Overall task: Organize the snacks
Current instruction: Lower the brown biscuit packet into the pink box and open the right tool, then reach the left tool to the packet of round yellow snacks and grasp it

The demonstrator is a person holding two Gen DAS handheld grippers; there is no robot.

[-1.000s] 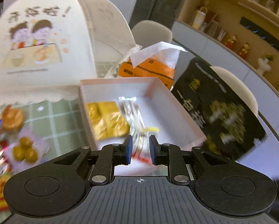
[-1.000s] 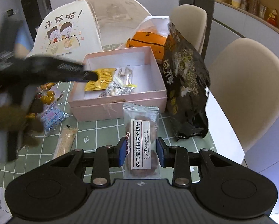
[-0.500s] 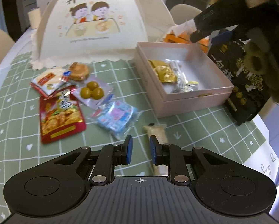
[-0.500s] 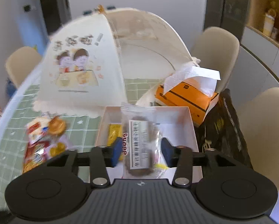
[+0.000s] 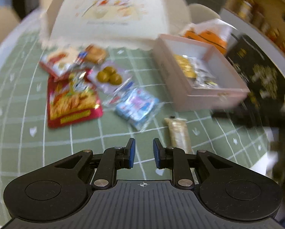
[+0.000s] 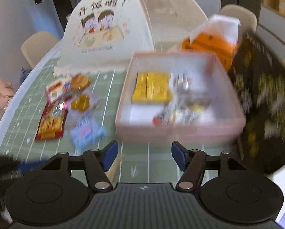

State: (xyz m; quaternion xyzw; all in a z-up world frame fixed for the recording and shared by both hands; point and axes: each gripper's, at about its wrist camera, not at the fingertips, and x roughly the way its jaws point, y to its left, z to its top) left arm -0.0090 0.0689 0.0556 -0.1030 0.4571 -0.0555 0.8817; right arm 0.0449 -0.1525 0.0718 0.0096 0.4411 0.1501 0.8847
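While both views are smeared by motion, you can read the layout: your left gripper point(image 5: 144, 151) hovers over the green grid-patterned tablecloth point(image 5: 16, 133) with its blue-padded jaws parted by a narrow gap and nothing between them. Your right gripper point(image 6: 144, 157) is spread wide and empty, just in front of the shallow pink cardboard box point(image 6: 180, 131). Inside that box lie a yellow foil packet point(image 6: 152, 89) and a heap of clear-wrapped snacks point(image 6: 182, 103); their details are too blurred to tell. Loose on the cloth to the left of the box you see a red crinkled snack bag point(image 5: 72, 99), a clear pack of green-yellow round sweets point(image 5: 109, 76), a pale blue wrapped pack point(image 5: 136, 106), a red-and-white pouch point(image 5: 56, 63) with a round golden pastry point(image 5: 94, 52) beside it, and a long beige bar in clear wrap point(image 5: 178, 133) just ahead of your left gripper's right finger. Behind stands a cream mesh food cover with a cartoon print point(image 6: 104, 32); an orange tissue box point(image 6: 209, 45) and a black printed bag point(image 6: 262, 99) flank the pink box on the right.
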